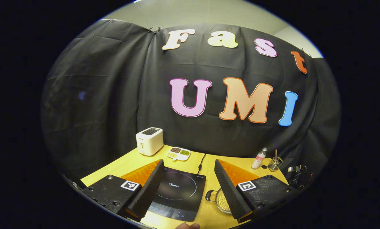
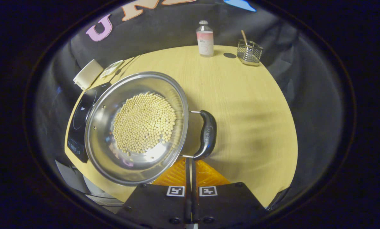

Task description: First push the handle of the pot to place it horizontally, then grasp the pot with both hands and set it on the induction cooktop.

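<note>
- Pale wooden bench [image 2: 240, 105] under both tools, with black cloth hanging behind it as the booth's wall.
- Right tool [image 2: 190, 165]: its two fingers are pressed together with no gap and nothing between them, and the tip sits at the lower end of the pot handle [image 2: 207, 135]. It looks to be touching there, though I cannot be sure of contact.
- Pot [image 2: 135, 127]: a steel pot with pale round beans [image 2: 143, 122] in its bottom, lying at 11 o'clock from the right tool's tip and close to it. The black loop handle sticks out of the pot's side at 3 o'clock and runs roughly 12 to 6 in the right gripper view.
- My judgement: the handle push is the step in hand, and the right tool is the nearer one for it.
- Left tool [image 1: 188, 187]: spread wide and empty, hanging above the induction cooktop [image 1: 177, 194], with the pot [image 1: 221, 200] at about 4 o'clock, partly behind its right finger.
- Induction cooktop: bare on top, just beside the pot at 9 o'clock in the right gripper view, so the carry would be short.
- Farther back stand a toaster [image 1: 149, 141], a snack dish [image 1: 178, 154], a bottle [image 2: 205, 38] and a wire holder [image 2: 249, 52], well apart from the pot.
</note>
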